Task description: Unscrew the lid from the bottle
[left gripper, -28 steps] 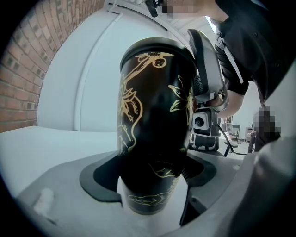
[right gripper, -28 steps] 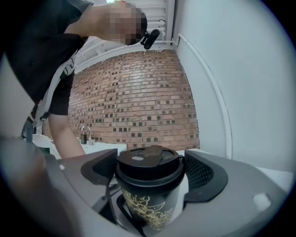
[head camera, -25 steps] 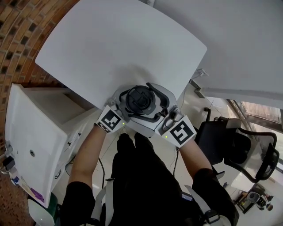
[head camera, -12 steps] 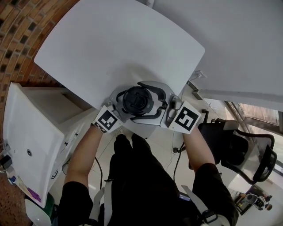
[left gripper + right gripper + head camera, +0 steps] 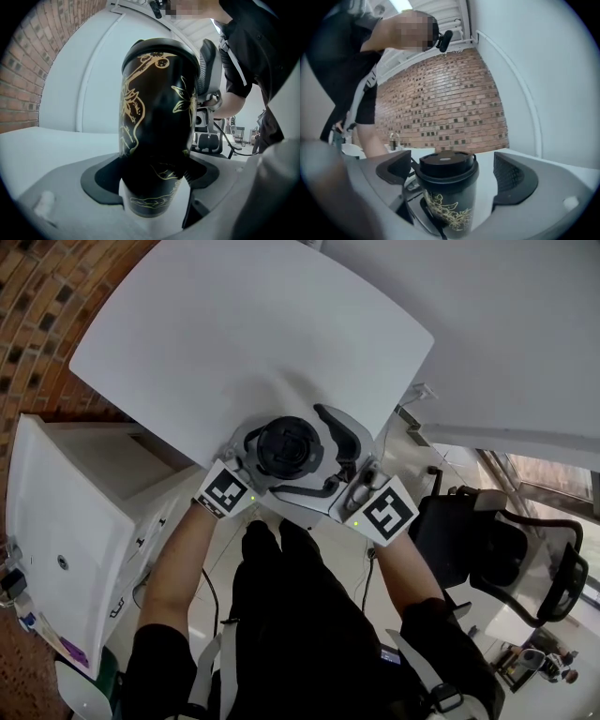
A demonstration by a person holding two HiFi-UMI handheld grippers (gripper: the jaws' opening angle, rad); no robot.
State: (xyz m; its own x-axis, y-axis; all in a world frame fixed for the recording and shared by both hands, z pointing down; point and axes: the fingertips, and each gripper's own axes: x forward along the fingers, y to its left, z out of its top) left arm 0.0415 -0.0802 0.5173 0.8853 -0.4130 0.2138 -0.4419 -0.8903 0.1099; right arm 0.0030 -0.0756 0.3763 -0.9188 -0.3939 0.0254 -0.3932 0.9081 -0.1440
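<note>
A black bottle with gold flower drawings stands upright over the near edge of the white table. Its black lid sits on top. My left gripper is shut on the bottle's lower body; in the head view the left gripper comes in from the lower left. My right gripper straddles the lid at lid height. Its jaws are opening, and its fingers stand clear of the lid on both sides. In the head view the right gripper reaches in from the lower right.
A white cabinet stands left of the person's legs. A black office chair is at the right. A brick wall lies behind the table. A second white tabletop fills the upper right.
The right gripper twisted round the lid, then swung back. Its jaws have spread and come off the lid. The left gripper still holds the bottle in the same place.
</note>
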